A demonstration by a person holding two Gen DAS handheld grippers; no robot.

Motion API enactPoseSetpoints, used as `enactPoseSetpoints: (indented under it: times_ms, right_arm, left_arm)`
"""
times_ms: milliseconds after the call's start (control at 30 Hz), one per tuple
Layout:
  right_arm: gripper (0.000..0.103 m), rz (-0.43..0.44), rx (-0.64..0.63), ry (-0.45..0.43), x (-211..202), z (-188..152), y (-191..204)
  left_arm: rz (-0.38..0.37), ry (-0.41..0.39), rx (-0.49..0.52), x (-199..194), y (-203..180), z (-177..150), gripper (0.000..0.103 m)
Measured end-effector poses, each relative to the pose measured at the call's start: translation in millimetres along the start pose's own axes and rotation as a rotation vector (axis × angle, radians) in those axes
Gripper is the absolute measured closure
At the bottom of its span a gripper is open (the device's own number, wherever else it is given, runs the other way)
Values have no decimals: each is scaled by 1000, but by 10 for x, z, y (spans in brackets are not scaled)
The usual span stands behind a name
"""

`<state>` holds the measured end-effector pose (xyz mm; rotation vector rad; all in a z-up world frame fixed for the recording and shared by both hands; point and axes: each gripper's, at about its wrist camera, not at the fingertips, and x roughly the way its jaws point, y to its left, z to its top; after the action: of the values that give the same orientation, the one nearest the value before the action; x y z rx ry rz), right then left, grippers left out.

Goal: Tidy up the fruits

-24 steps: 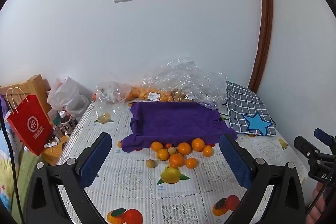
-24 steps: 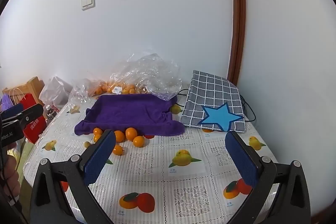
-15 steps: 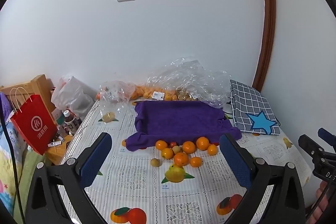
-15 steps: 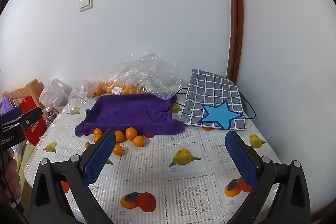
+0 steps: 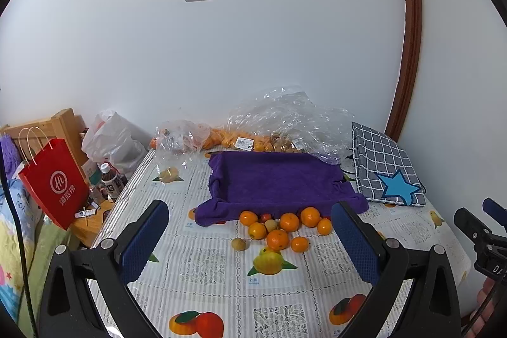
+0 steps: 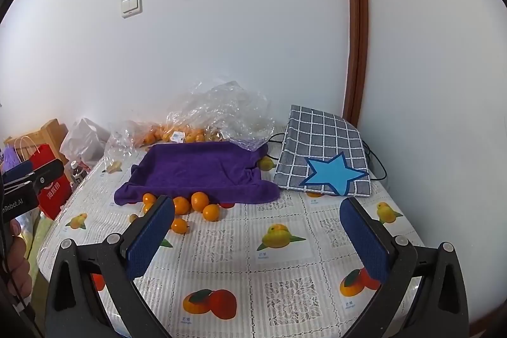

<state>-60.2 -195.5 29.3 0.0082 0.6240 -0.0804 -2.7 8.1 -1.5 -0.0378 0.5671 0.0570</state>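
Several loose oranges (image 5: 278,238) and small brownish fruits (image 5: 238,243) lie on the fruit-print tablecloth just in front of a purple cloth-lined tray (image 5: 275,179). The oranges (image 6: 196,201) and the tray (image 6: 199,167) also show in the right wrist view. My left gripper (image 5: 250,224) is open and empty, held above the table short of the fruit pile. My right gripper (image 6: 256,220) is open and empty, to the right of the pile; part of the pile hides behind its left finger (image 6: 149,238).
Clear plastic bags with more oranges (image 5: 285,122) lie behind the tray by the wall. A grey checked bag with a blue star (image 5: 385,167) lies at the right. A red paper bag (image 5: 55,186), bottles (image 5: 109,179) and a wooden stand sit off the table's left edge.
Both grippers have shifted slightly; the scene sits a little lower and further right in the left view. Both stay open and empty. The fruit has not moved.
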Motion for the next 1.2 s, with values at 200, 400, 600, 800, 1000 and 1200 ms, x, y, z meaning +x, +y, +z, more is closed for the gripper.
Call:
enactPoseSetpoints:
  times_ms: [200,400,600,800,1000,1200]
  right_arm:
    - [1,-2,-2,0,-1,-7,18]
    - [1,-1,-4,2,-6,-7,32]
    - [1,2,-9,0,-8,-13,38]
    - [1,1,-14,0,-11,-34,52]
    - [1,1,-18,3,-4,-33,68]
    - [1,0,-18,3,-4,-34,71]
  left_arm:
    - [0,2,1,-1,15,11,0]
    - [2,3,1,-11,24,6,0]
    - [1,3,3,-12,24,3,0]
    - [3,2,2,-2,41,8,0]
    - [3,1,2,-1,51,5,0]
    - [3,2,2,0,58,7,0]
